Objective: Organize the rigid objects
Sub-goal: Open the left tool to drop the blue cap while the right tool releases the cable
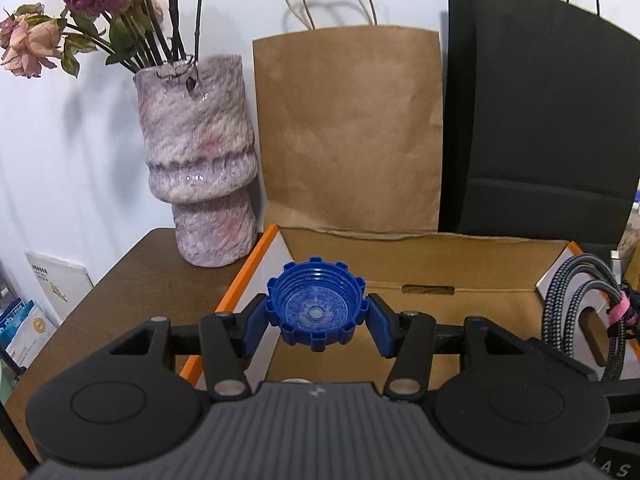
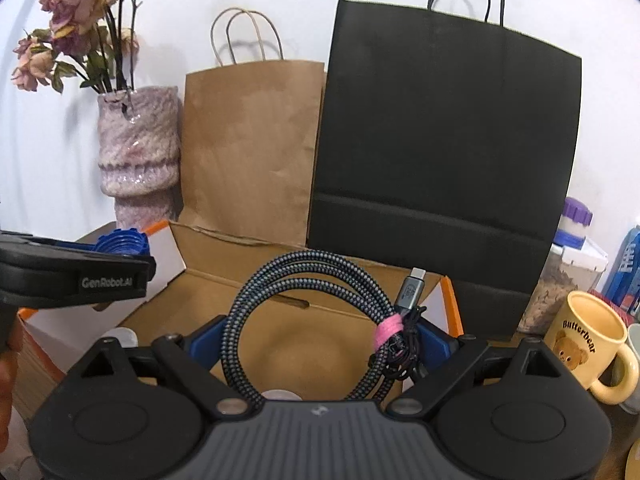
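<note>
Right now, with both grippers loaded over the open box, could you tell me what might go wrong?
1. The blue cap is pinched only at its notched rim by the left gripper; it could twist out.
2. The coiled cable sits loosely in the right gripper; its loops may snag the cardboard box wall.
3. The grippers are close together and might collide.

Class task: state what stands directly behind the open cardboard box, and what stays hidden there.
Behind the cardboard box stand a brown paper bag and a black paper bag, both against the white wall. The box hides their bottoms; the bags cover the wall behind them.
</note>
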Demonstrator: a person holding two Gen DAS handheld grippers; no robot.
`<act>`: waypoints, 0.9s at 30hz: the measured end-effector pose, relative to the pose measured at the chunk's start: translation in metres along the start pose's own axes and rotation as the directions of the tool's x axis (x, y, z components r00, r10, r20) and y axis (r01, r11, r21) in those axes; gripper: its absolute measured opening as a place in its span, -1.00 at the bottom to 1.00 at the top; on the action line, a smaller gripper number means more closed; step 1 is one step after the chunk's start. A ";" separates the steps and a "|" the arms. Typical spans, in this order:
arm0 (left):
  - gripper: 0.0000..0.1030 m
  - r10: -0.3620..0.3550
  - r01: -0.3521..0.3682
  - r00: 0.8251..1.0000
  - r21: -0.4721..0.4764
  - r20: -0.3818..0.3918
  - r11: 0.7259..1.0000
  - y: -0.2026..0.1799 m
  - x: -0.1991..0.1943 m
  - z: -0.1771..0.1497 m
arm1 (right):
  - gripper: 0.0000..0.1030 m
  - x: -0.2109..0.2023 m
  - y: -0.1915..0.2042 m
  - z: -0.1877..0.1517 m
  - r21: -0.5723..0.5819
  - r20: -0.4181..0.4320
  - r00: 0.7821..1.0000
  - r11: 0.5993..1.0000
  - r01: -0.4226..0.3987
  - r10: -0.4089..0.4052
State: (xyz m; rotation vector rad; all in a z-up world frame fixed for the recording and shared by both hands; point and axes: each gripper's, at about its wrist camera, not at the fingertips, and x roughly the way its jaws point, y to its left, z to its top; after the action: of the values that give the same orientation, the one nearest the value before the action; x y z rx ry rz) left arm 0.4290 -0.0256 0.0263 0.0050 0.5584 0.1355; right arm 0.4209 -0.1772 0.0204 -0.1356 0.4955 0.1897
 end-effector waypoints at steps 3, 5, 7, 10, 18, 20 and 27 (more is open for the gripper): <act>0.04 0.003 -0.003 1.000 0.004 -0.015 1.000 -0.001 0.003 -0.002 | 0.83 0.001 0.000 -0.001 0.000 -0.005 1.000 1.000 0.001 -0.001; 0.04 0.005 -0.005 1.000 0.005 -0.026 1.000 -0.001 0.005 -0.002 | 0.84 0.002 -0.001 -0.002 0.001 -0.010 1.000 1.000 0.001 -0.001; 0.05 0.004 -0.004 0.999 0.009 -0.033 1.000 -0.002 0.006 -0.003 | 0.84 0.003 -0.002 -0.002 0.007 -0.019 1.000 1.000 -0.005 0.005; 0.25 0.003 -0.003 0.999 0.007 -0.035 1.000 -0.002 0.006 -0.003 | 0.88 0.005 -0.006 -0.002 0.019 -0.037 0.999 1.000 0.004 -0.003; 0.91 0.007 -0.007 1.000 -0.010 -0.008 1.000 -0.001 0.002 0.000 | 1.00 -0.002 -0.012 -0.001 0.042 -0.012 1.000 0.999 0.025 -0.025; 0.95 0.010 -0.010 1.000 -0.010 -0.007 1.000 -0.001 0.001 0.000 | 1.00 -0.003 -0.013 -0.001 0.042 -0.011 1.000 0.999 0.025 -0.024; 0.98 0.013 -0.013 1.000 -0.012 -0.009 1.000 -0.001 0.001 0.000 | 1.00 -0.003 -0.013 0.000 0.042 -0.012 1.000 0.999 0.025 -0.024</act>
State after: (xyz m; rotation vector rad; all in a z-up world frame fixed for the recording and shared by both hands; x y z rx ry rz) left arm 0.4301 -0.0261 0.0260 -0.0036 0.5667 0.1514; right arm 0.4208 -0.1902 0.0224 -0.1019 0.5087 0.1546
